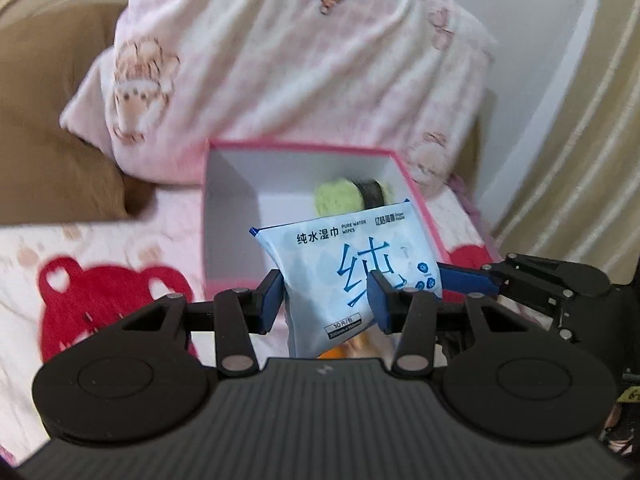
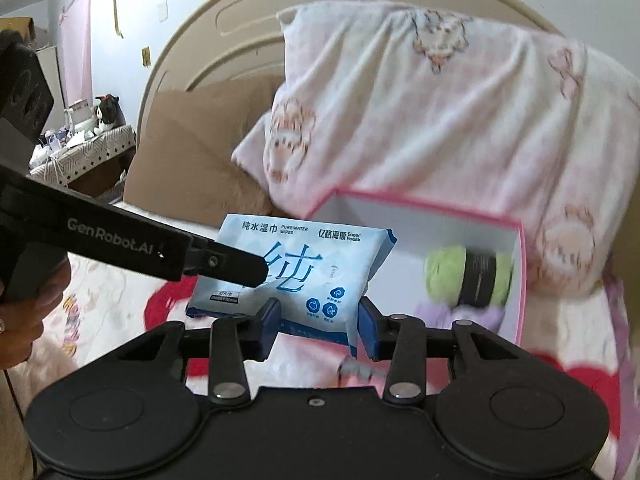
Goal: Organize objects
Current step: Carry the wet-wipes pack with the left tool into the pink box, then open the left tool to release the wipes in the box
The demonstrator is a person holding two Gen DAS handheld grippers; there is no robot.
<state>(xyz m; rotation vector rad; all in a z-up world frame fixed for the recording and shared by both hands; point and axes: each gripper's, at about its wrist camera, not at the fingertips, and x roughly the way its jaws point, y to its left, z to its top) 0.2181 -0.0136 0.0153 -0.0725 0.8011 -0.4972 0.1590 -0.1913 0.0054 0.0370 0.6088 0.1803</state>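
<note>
A light-blue pack of wet wipes hangs in the air over the bed, just in front of an open pink box with white walls. My left gripper is shut on the pack's lower part. My right gripper reaches in from the right to the pack's edge. In the right wrist view the wet wipes sit between the pads of my right gripper, which is shut on the lower right corner. My left gripper comes in from the left. A green roll with a black band lies in the box.
A pink printed quilt is piled behind the box, against a brown cushion and a beige headboard. The sheet has red bear prints. A curtain hangs at the right. A cluttered side table stands far left.
</note>
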